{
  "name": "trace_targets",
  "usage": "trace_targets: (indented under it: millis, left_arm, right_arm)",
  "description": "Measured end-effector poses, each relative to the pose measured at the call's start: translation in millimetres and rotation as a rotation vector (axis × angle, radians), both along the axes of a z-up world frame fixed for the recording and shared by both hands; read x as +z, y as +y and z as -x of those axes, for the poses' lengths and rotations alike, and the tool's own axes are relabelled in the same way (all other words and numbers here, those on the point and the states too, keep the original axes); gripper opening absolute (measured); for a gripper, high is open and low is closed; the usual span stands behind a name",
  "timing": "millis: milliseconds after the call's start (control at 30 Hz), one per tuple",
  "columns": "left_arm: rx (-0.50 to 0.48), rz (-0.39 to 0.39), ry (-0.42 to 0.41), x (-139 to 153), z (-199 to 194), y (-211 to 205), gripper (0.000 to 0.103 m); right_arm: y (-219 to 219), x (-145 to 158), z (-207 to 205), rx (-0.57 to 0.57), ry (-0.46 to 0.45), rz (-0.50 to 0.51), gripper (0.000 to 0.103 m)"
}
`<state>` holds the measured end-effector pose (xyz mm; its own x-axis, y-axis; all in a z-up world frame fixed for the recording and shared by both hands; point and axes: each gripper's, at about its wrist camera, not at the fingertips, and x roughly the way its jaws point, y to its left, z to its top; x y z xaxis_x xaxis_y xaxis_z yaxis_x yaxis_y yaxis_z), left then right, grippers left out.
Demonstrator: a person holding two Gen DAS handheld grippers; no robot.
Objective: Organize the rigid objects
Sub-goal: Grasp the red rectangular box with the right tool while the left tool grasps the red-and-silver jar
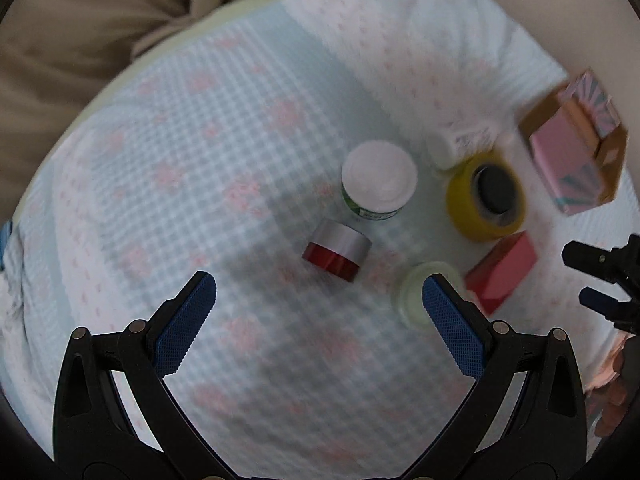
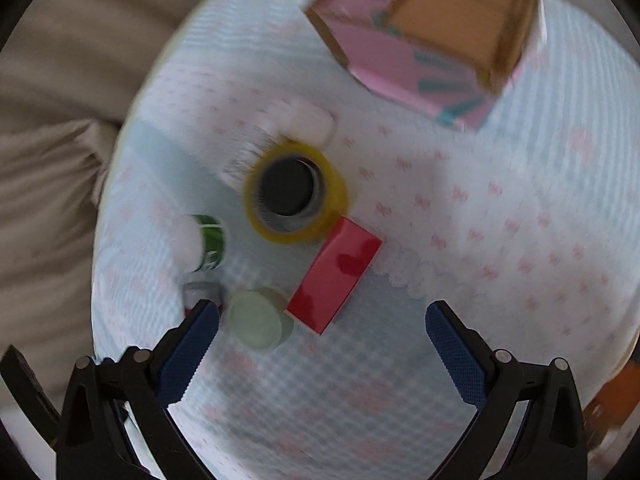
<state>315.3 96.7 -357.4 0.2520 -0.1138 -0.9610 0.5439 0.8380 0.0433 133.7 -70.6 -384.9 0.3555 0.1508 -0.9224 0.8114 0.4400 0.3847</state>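
L gripper [image 1: 318, 294] is spread wide w/ nothing between the blue pads, hovering over the quilted blue-and-pink cover [image 1: 224, 168]. R gripper [image 2: 322, 322] is likewise wide open and empty over the same cover; from the L cam I see its black tips at the far right edge.

Items I'm sorting sit clustered mid-cover. White-lidded jar w/ green label [image 1: 378, 178] stands upright; just in front of it a red jar w/ silver lid [image 1: 338, 250] lies tipped on its side. Pale green jar [image 1: 416, 294] sits close to my L gripper's right pad, partly behind it in the L view. Red box [image 1: 502, 270] w/ heart marks is just beside the pale jar, touching or nearly so in the R view. Yellow tape roll [image 1: 486, 200] is beyond the red box, and a white blurry item [image 1: 442, 150], can't ID it, sits against the roll's far side. Pink open carton [image 1: 576, 148] w/ teal rays is furthest out, apart from the rest.

Tan fabric [image 1: 80, 40] lies beyond the cover's edge.
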Motion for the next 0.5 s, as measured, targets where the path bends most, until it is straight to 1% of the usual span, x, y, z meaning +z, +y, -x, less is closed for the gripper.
trace_targets:
  millis: [33, 167, 200, 233, 300, 333, 367, 400, 500]
  left_arm:
    - [-0.009, -0.007, 0.01, -7, -1, -3, 0.102]
    - [-0.042, -0.049, 0.057, -49, -16, -10, 0.101]
    - [-0.051, -0.058, 0.069, -57, -19, -12, 0.098]
    - [-0.059, -0.065, 0.081, -65, -21, -13, 0.096]
    - [-0.077, -0.078, 0.099, -79, -25, -16, 0.095]
    - [-0.084, -0.082, 0.104, -84, -27, -17, 0.094]
    - [-0.09, -0.086, 0.111, -90, -28, -19, 0.094]
    - [-0.093, -0.087, 0.117, -94, -29, -20, 0.092]
    - [-0.102, -0.091, 0.136, -106, -32, -23, 0.087]
  right_arm:
    - [-1, -8, -2, -0.019, 0.013, -0.01, 0.103]
    - [-1, -39, -13, -0.081, 0.064, -0.043, 0.102]
    - [-1, -47, -16, -0.095, 0.074, -0.05, 0.096]
    - [-1, -53, -19, -0.106, 0.079, -0.058, 0.095]
    - [-2, -66, -23, -0.127, 0.094, -0.075, 0.086]
    - [-1, -70, -25, -0.135, 0.1, -0.083, 0.084]
    - [-1, -75, -27, -0.144, 0.108, -0.094, 0.08]
    - [-1, -80, -29, -0.155, 0.12, -0.107, 0.074]
    - [1, -87, -31, -0.186, 0.134, -0.137, 0.067]
